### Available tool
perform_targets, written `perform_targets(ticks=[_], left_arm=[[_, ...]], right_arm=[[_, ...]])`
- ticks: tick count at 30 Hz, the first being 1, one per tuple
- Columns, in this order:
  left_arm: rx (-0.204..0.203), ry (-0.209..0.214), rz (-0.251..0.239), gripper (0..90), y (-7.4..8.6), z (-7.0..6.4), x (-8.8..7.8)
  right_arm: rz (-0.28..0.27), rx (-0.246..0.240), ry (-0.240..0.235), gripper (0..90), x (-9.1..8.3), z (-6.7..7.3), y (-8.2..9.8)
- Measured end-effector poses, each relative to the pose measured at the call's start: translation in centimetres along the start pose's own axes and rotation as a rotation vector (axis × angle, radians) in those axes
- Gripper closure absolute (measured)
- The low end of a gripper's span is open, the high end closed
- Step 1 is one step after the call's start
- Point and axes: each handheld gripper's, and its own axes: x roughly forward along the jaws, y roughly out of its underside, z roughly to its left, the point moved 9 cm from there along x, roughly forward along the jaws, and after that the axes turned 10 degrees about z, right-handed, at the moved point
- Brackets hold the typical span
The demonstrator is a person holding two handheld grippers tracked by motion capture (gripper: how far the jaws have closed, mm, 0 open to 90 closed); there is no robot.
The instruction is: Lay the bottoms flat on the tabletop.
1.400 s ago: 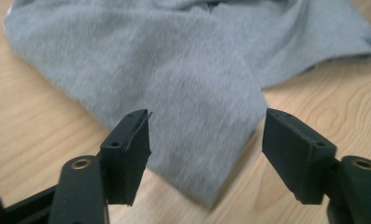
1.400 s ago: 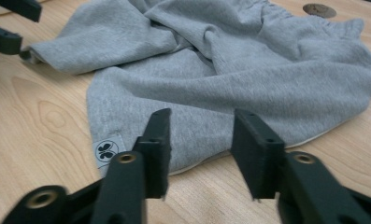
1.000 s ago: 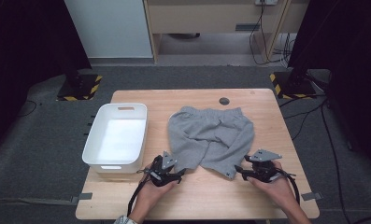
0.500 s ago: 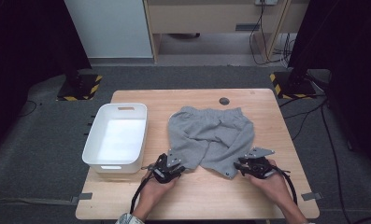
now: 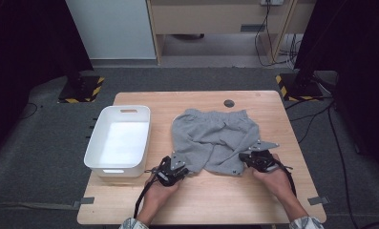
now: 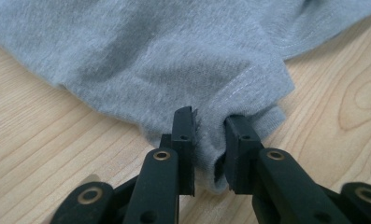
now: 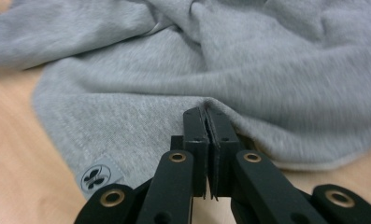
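The shorts (image 5: 215, 138) are lying on the counter (image 5: 273, 200), right of the bin (image 5: 94, 152), behind both tools.

Each of the 2 grippers, left gripper (image 5: 176, 168) and right gripper (image 5: 252, 158), has matte black jaws with brass-ringed pivot holes and ribbed pads, a grey three-cornered plate on top, and a black cable trailing toward 6 o'clock. Light patterned cuffs cover both wrists.

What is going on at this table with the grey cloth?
A person at a wooden table works a handheld gripper in each hand on grey shorts spread flat. The left gripper has just been closing on the hem of one leg, with cloth bunched between its jaws. The right gripper has just pinched shut on the other leg's hem. A white bin sits to the left.
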Motion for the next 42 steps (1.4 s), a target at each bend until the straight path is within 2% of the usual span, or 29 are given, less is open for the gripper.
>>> perform_targets(ticks=[2, 4, 7, 13, 17, 22, 26, 30, 35, 37, 38, 41, 42], left_arm=[[-0.002, 0.0, 0.001, 74.8, 0.0, 0.0, 0.0], [-0.001, 0.0, 0.003, 73.9, 0.0, 0.1, 0.0], [-0.002, 0.0, 0.004, 71.9, 0.1, 0.1, 0.1], [0.0, -0.004, 0.001, 71.0, 0.0, 0.0, 0.3], [-0.007, -0.004, -0.002, 71.1, -0.2, 0.0, 0.5], [-0.008, -0.004, -0.007, 71.0, -0.2, 0.0, 0.5], [0.01, -0.013, -0.003, 70.9, -0.1, -0.1, 0.4], [0.004, -0.013, -0.005, 69.1, 0.1, -0.1, 0.3], [-0.008, -0.014, -0.007, 68.9, 0.0, 0.1, 0.4], [-0.007, -0.015, -0.009, 68.9, -0.1, 0.1, 0.4], [-0.01, -0.013, -0.009, 69.0, -0.1, 0.2, 0.5], [-0.009, -0.009, -0.008, 69.7, -0.2, 0.4, 0.6], [-0.01, -0.009, -0.01, 70.3, -0.3, 0.5, 0.6]], right_arm=[[0.02, -0.012, 0.011, 87.9, 1.0, -0.2, -0.5], [0.038, -0.002, 0.014, 87.0, 1.8, -0.4, -0.7], [0.04, 0.018, 0.01, 80.5, 2.0, -0.7, -0.9], [0.0, 0.04, 0.019, 58.0, -0.1, -1.0, -0.5], [-0.004, 0.056, 0.01, 50.0, -1.5, -0.5, 0.7], [0.011, 0.042, 0.0, 41.3, -2.2, 0.4, 1.9], [0.001, 0.02, -0.022, 41.7, -2.3, 1.3, 2.3], [-0.027, 0.0, -0.05, 40.5, -2.9, 2.8, 2.6], [0.031, -0.083, -0.047, 35.9, -1.9, 4.5, 3.8], [0.036, -0.089, -0.044, 36.1, -1.5, 4.6, 3.7], [0.043, -0.089, -0.043, 37.2, -1.3, 4.7, 3.7], [0.05, -0.105, -0.019, 49.0, -0.8, 4.6, 3.7], [0.049, -0.103, -0.024, 56.2, -0.9, 4.5, 3.7]])
